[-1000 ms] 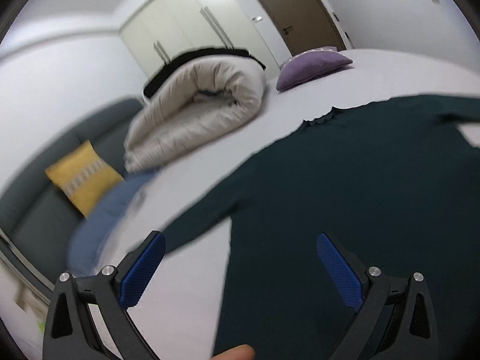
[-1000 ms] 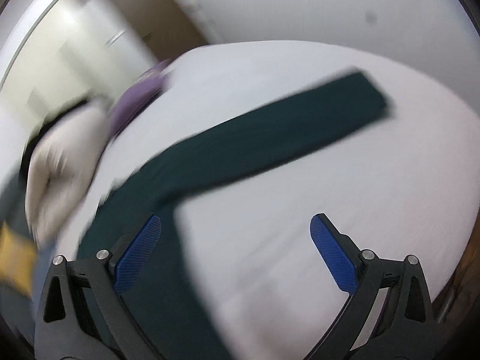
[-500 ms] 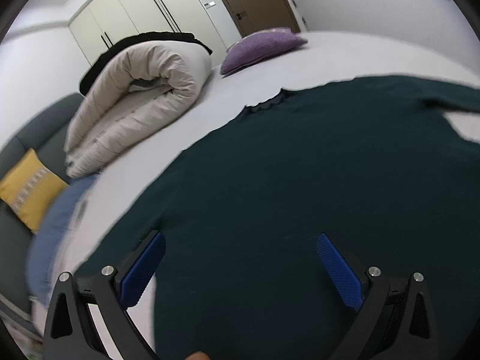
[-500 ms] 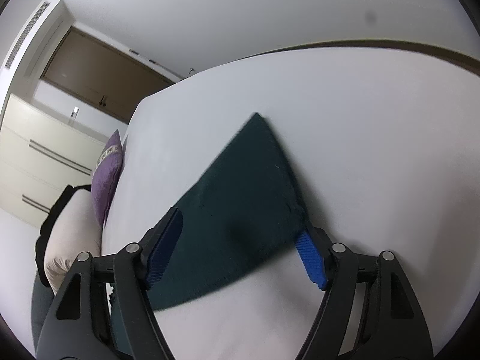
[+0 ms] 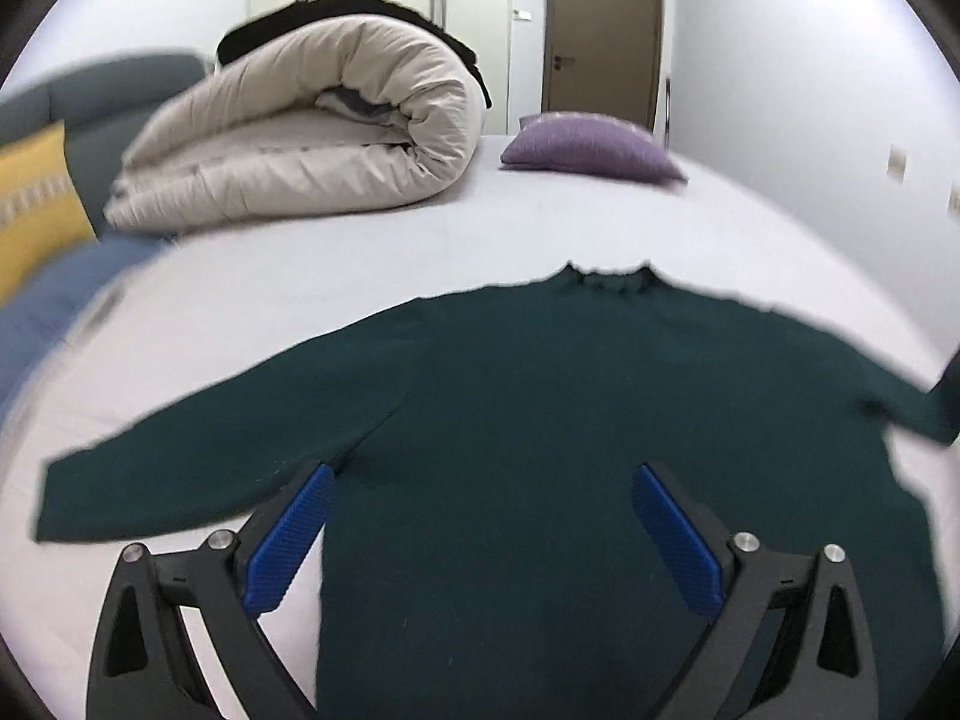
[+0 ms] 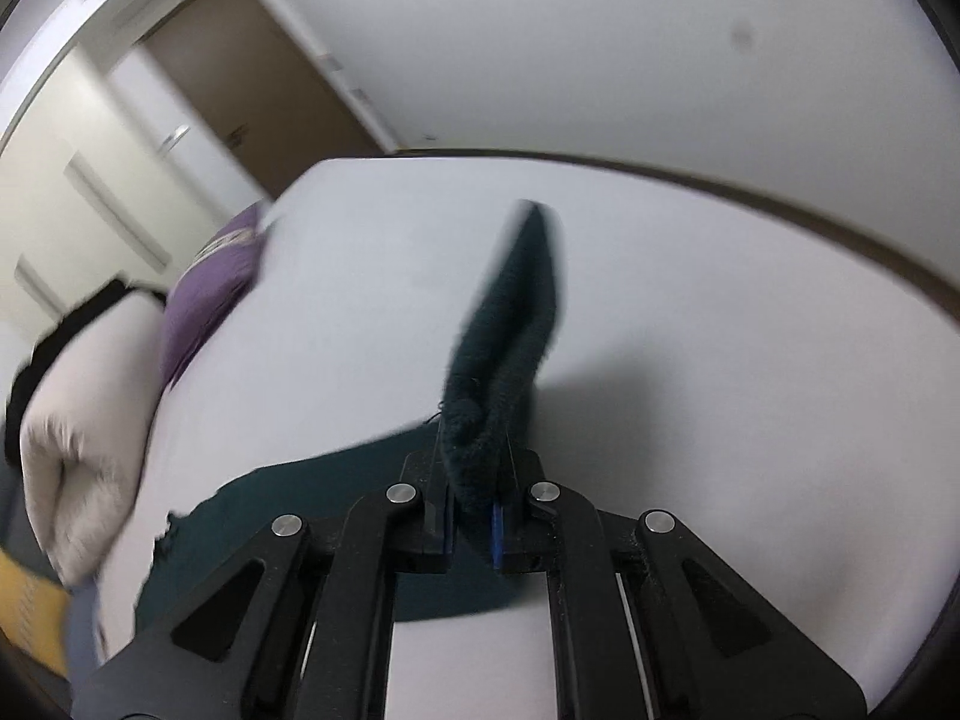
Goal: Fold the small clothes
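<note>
Left wrist view: a dark green sweater (image 5: 570,396) lies flat on the white bed (image 5: 360,276), collar away from the camera, one sleeve (image 5: 180,468) stretched out to the left; the left gripper (image 5: 480,531) hangs over its lower body, jaws spread wide, holding nothing; a rolled cream duvet (image 5: 312,138) and a purple pillow (image 5: 591,147) sit further back. Right wrist view: the right gripper (image 6: 471,531) is clamped tight on the sweater's other sleeve (image 6: 510,324), lifted off the bed (image 6: 720,360); the pillow (image 6: 207,288) lies left.
</note>
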### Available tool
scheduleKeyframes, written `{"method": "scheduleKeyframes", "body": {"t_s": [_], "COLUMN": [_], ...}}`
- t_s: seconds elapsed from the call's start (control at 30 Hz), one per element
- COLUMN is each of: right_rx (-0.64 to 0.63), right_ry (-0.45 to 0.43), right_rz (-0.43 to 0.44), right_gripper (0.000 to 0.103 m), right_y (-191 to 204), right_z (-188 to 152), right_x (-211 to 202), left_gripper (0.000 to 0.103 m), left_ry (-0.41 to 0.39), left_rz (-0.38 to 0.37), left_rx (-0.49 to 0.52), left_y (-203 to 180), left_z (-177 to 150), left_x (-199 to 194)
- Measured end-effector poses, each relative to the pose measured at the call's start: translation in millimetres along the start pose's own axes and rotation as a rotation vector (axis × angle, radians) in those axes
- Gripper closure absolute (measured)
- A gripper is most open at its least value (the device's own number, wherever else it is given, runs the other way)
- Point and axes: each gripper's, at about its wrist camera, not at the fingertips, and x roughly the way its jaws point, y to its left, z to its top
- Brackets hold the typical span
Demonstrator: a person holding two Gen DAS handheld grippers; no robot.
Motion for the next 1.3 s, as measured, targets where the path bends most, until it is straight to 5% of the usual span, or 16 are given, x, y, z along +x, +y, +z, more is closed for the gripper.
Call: {"method": "scheduleKeyframes", "body": {"t_s": [0.2, 0.37, 0.63, 0.77, 0.87, 1.0, 1.1, 1.3], "right_rx": [-0.304, -0.481, -0.674, -0.681, -0.646, -0.583, -0.521, -0.361], "right_ry": [0.045, 0.145, 0.33, 0.421, 0.388, 0.356, 0.339, 0.281], "right_rz": [0.145, 0.254, 0.315, 0.33, 0.375, 0.468, 0.465, 0.41], "right_gripper": [0.096, 0.096, 0.09, 0.045, 0.031, 0.031, 0.031, 0.031], "right_y": [179.2, 317.5, 421.4, 416.1, 371.5, 278.1, 238.1, 170.3], "right_z": [-28.5, -96.8, -263.1, -320.9, -340.6, -328.4, -309.2, -245.9], "right_x": [18.9, 64.2, 93.7, 110.5, 81.3, 6.9, -6.1, 1.5], "left_gripper": [0.007, 0.012, 0.013, 0.013, 0.012, 0.011, 0.012, 0.038], "left_ry": [0.025, 0.061, 0.119, 0.164, 0.172, 0.205, 0.231, 0.324], "left_rz": [-0.287, -0.398, -0.484, -0.515, -0.531, -0.495, -0.447, -0.345], "left_rx": [-0.244, -0.361, -0.445, -0.475, -0.459, -0.432, -0.417, -0.27], "left_y": [42.4, 66.7, 79.2, 76.1, 66.2, 48.9, 33.1, -12.9], "left_z": [12.4, 8.2, 8.0, 0.6, 0.5, 0.7, 9.8, 41.7], "left_x": [26.5, 45.8, 67.6, 78.7, 77.0, 88.2, 106.6, 144.1]}}
